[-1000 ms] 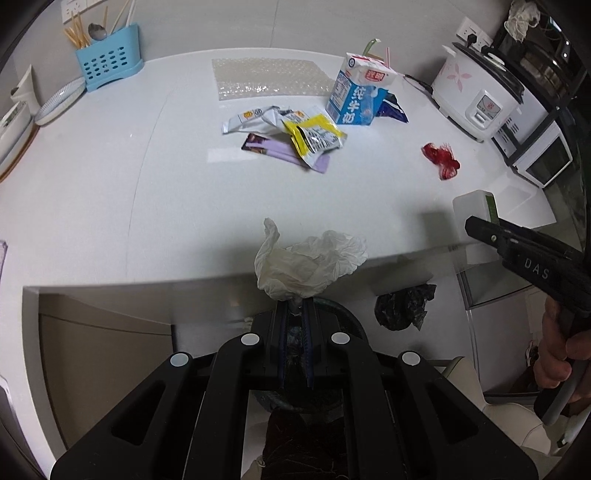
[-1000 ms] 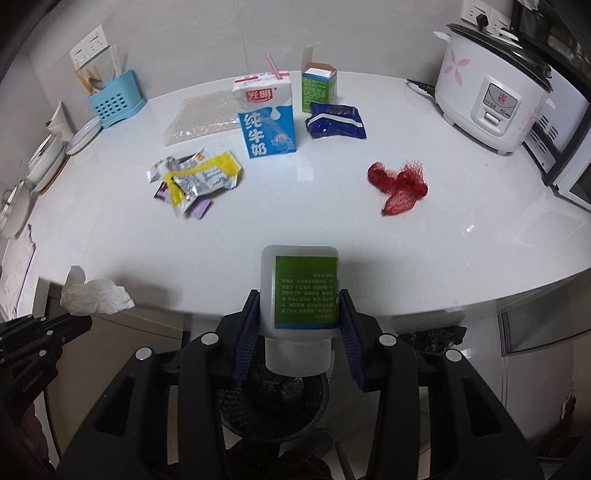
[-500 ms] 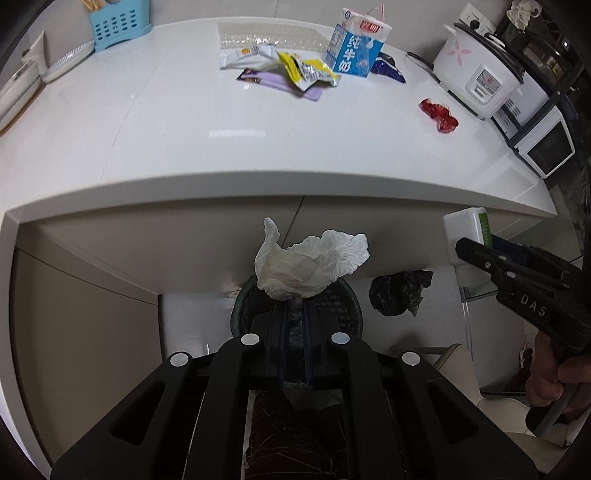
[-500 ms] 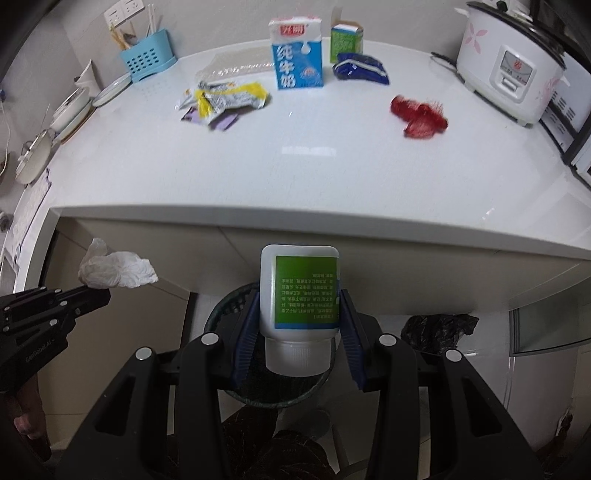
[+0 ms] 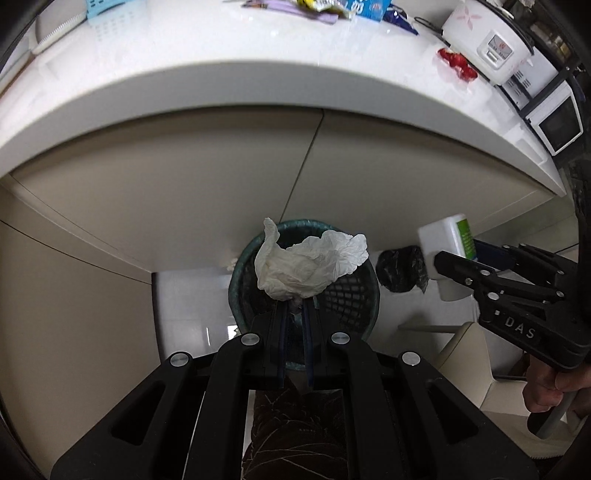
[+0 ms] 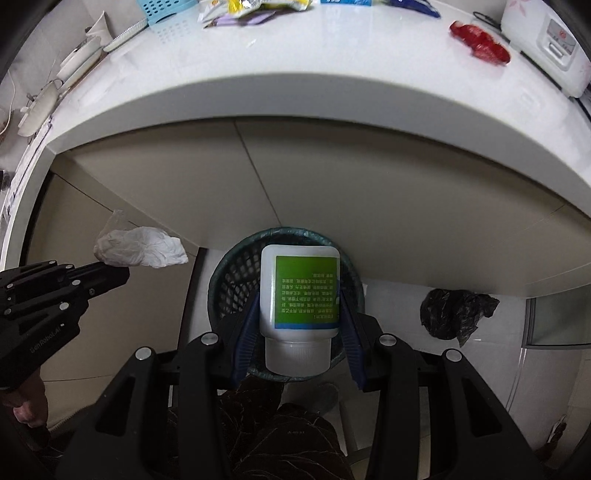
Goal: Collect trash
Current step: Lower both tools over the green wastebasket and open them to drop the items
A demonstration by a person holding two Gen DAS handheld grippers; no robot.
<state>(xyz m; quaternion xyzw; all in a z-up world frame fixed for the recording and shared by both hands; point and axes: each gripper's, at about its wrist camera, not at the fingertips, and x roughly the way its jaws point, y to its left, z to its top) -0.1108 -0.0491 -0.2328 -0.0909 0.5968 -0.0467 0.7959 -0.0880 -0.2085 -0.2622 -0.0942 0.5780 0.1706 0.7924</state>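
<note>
Tissue (image 5: 312,267), white and crumpled, is pinched in the left tongs (image 5: 295,308), clenched tight on its lower end; it hangs over the bin (image 5: 236,288), a round dark mesh basket on the floor under the tabletop's (image 5: 221,85) overhang. The right tongs (image 6: 301,314) grasp a white bottle (image 6: 299,295) with a green label, cap toward the camera, also above the bin's mouth. The bin's rim lies close under the tabletop's curved edge and the beige cabinet front, with open floor to either side. A black bag (image 6: 458,312) lies on the floor just right of the bin. The left view shows the bottle from the side and a hand (image 5: 546,387) on the right handle; the right view alone shows the label's print. More wrappers (image 6: 255,9) and red netting (image 6: 480,40) lie on the tabletop, well apart from the tongs.
</note>
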